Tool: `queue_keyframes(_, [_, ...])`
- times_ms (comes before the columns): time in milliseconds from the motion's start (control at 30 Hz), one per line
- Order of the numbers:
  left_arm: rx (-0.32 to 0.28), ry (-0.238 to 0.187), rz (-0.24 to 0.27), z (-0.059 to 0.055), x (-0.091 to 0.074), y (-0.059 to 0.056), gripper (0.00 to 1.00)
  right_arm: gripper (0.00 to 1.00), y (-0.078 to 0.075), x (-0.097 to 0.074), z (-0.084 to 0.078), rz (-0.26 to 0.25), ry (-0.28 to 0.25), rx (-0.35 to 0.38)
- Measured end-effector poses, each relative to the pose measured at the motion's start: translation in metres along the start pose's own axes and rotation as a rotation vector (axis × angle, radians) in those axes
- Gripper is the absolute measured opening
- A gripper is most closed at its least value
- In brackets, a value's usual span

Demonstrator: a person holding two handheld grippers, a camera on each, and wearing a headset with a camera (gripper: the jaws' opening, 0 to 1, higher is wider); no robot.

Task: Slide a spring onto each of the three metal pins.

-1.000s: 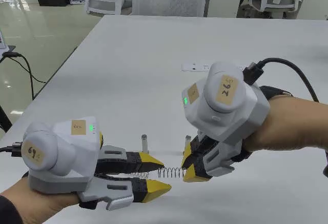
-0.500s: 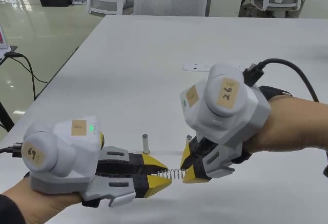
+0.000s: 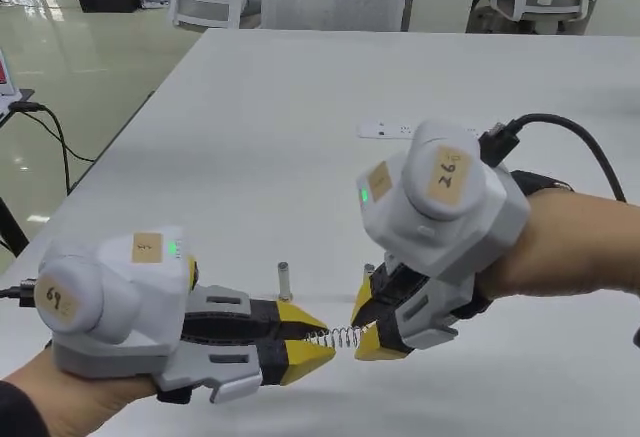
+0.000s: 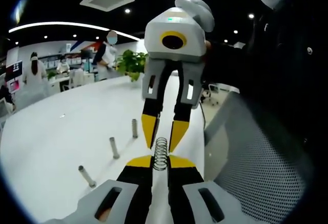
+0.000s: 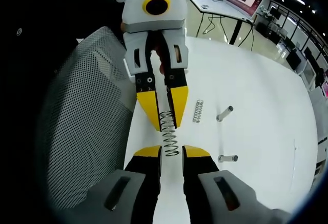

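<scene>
spanning the gap, the spring (image 3: 342, 336) is pinched endwise by left gripper (image 3: 322, 341) and right gripper (image 3: 363, 332).

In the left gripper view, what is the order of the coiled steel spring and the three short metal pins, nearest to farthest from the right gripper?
1. The coiled steel spring, between the right gripper's tips.
2. Top metal pin, just left.
3. Middle metal pin, farther down-left.
4. Bottom metal pin, lower left.

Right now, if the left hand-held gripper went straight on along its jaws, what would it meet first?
Likely the right hand-held gripper, facing it tip to tip across the short coiled metal spring both hold.
</scene>
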State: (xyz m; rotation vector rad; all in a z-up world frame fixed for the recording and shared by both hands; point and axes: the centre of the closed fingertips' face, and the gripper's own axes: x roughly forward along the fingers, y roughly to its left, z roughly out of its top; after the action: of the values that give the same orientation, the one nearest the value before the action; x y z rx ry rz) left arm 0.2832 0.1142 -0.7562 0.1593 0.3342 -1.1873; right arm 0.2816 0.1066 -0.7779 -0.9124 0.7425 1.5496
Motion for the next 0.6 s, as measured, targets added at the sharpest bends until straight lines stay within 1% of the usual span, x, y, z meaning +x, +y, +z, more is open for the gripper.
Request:
queue_keyframes(167, [-0.003,-0.020,-0.007,0.005,0.000,-0.002,0.02,0.12,0.002,0.003,-0.004,0.012,0.007,0.011])
queue_keyframes(333, [-0.012,-0.050,-0.013,0.011,-0.001,-0.003,0.02,0.11,0.003,0.004,-0.005,0.012,0.011,0.010])
queue_keyframes(433, [-0.013,-0.048,-0.012,0.011,-0.001,-0.003,0.02,0.09,0.001,0.003,-0.004,0.003,0.007,0.005])
queue_keyframes(600, [-0.019,-0.054,-0.008,0.011,-0.001,-0.002,0.03,0.08,0.000,-0.002,-0.001,-0.009,0.000,0.006])
